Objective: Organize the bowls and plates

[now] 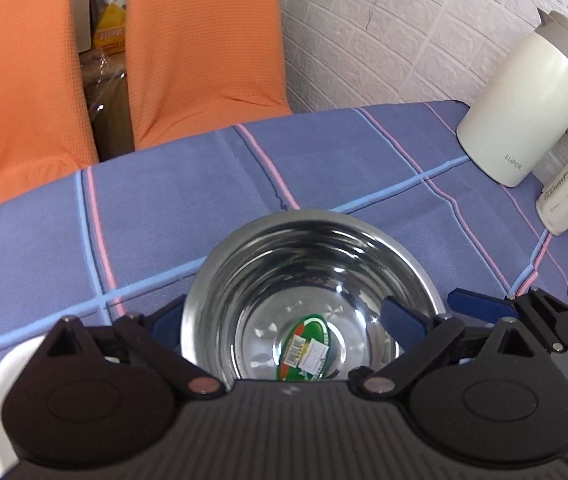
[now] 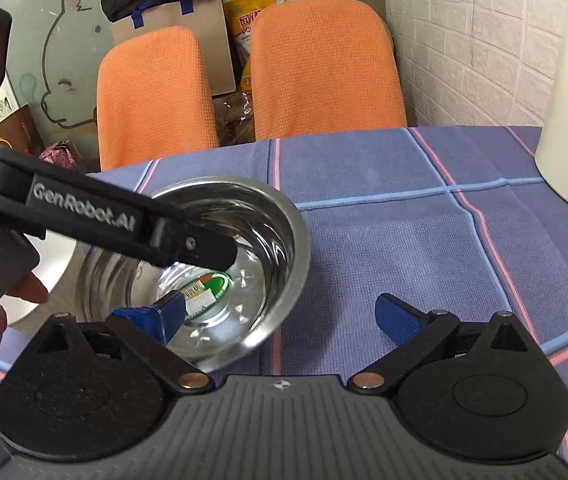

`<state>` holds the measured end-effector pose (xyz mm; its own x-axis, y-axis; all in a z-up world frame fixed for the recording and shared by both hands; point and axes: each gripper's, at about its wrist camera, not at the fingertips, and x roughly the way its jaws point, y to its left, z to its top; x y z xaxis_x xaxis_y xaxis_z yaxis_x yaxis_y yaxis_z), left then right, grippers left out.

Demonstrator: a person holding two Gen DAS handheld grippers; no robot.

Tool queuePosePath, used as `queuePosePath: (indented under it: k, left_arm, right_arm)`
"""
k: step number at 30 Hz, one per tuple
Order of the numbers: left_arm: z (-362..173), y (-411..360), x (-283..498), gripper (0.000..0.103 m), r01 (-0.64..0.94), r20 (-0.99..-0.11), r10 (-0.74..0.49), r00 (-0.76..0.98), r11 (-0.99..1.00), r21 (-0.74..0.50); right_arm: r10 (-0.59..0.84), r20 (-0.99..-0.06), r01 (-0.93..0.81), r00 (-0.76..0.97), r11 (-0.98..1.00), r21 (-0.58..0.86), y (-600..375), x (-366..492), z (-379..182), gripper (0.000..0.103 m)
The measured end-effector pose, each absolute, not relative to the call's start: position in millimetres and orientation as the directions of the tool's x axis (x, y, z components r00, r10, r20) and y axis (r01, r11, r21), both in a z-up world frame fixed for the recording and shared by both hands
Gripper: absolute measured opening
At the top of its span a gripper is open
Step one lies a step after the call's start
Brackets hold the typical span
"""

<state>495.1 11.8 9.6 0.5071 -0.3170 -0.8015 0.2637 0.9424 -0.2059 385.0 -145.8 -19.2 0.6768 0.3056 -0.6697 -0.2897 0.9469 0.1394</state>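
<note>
Right now a steel bowl [image 1: 308,300] sits on the blue checked tablecloth [image 1: 164,200], a green sticker [image 2: 208,294] on its bottom. The left gripper [image 1: 284,316] hangs over it with fingers spread wide, one either side of the bowl's walls, gripping nothing. The right gripper [image 2: 280,312] is also spread apart, its left finger reaching over the bowl's rim, the other over bare cloth. A white plate [image 2: 50,280] lies just beside the bowl, and a cream kettle [image 1: 524,100] stands near the wall.

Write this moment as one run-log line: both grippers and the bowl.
left gripper: open, over steel bowl | right gripper: open, straddling its rim | steel bowl: upright on tablecloth
</note>
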Motion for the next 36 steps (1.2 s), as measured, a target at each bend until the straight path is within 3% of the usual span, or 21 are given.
queuePosePath:
  k: [5, 10, 18, 26, 36]
  left_arm:
    - [3.0, 7.3, 498.0, 0.088, 0.271, -0.821, -0.284, 0.495, 0.949, -0.165]
    - [-3.9, 0.2, 501.1, 0.067, 0.290, -0.841, -0.243, 0.483, 0.951, -0.107]
    - [1.1, -6.1, 495.9, 0.065, 0.303, -0.848, -0.297, 0.439, 0.937, -0.171]
    - [30.4, -10.6, 470.8, 0.065, 0.311, -0.832, -0.294, 0.471, 0.938, -0.155]
    - [41.1, -10.9, 391.1, 0.065, 0.302, -0.832, -0.302, 0.466, 0.938, -0.171]
  right_arm:
    - [0.344, -0.673, -0.342, 0.655, 0.929, 0.143, -138.6, 385.9, -26.7, 0.088]
    - [0.344, -0.665, -0.351, 0.663, 0.927, 0.129, -135.5, 382.3, -30.3, 0.088]
    - [0.368, -0.645, -0.358, 0.670, 0.921, 0.154, -135.1, 363.5, -11.7, 0.089]
    - [0.372, -0.632, -0.355, 0.680, 0.921, 0.160, -138.3, 339.5, 7.4, 0.090]
    - [0.392, -0.627, -0.357, 0.673, 0.915, 0.189, -143.9, 277.5, 19.6, 0.090]
